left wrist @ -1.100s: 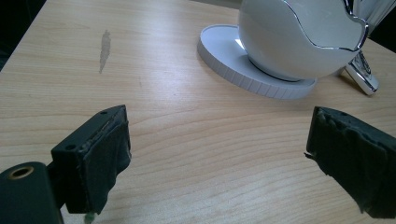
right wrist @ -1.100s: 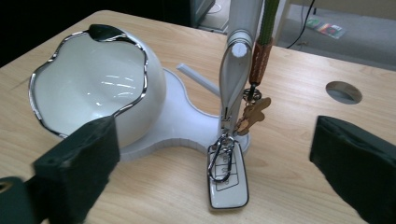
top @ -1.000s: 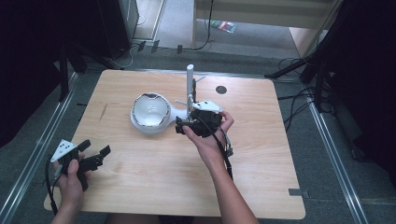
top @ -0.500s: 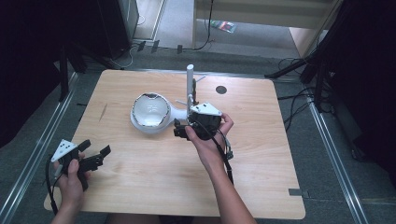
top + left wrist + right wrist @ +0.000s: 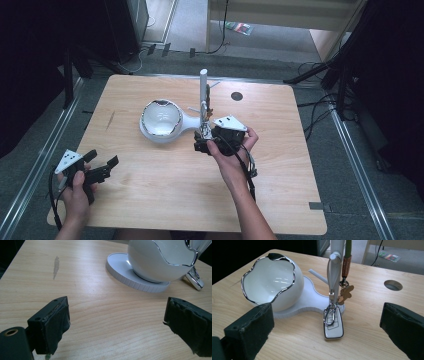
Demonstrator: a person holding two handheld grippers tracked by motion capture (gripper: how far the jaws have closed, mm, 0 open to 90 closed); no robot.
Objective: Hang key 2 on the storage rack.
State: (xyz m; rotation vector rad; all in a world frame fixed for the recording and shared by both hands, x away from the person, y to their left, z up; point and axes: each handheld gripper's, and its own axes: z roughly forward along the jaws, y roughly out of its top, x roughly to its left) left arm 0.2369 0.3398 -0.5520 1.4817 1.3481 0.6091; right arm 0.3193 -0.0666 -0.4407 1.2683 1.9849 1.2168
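The pale wooden worktop (image 5: 150, 200) has rounded corners and a round cable hole (image 5: 236, 96) near its far edge. On it stands a white stand (image 5: 187, 122) with a scalloped bowl and an upright post; a white key fob (image 5: 333, 326) lies against the stand's base.

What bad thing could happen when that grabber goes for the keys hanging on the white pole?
The right gripper is open, with the car key fob between its jaws. The fob hangs by a strap from the thin white post, so a tug might tip the stand. The fob rests flat on the table, so the jaws may slip off it. The egg-shaped bowl sits close and could get bumped.
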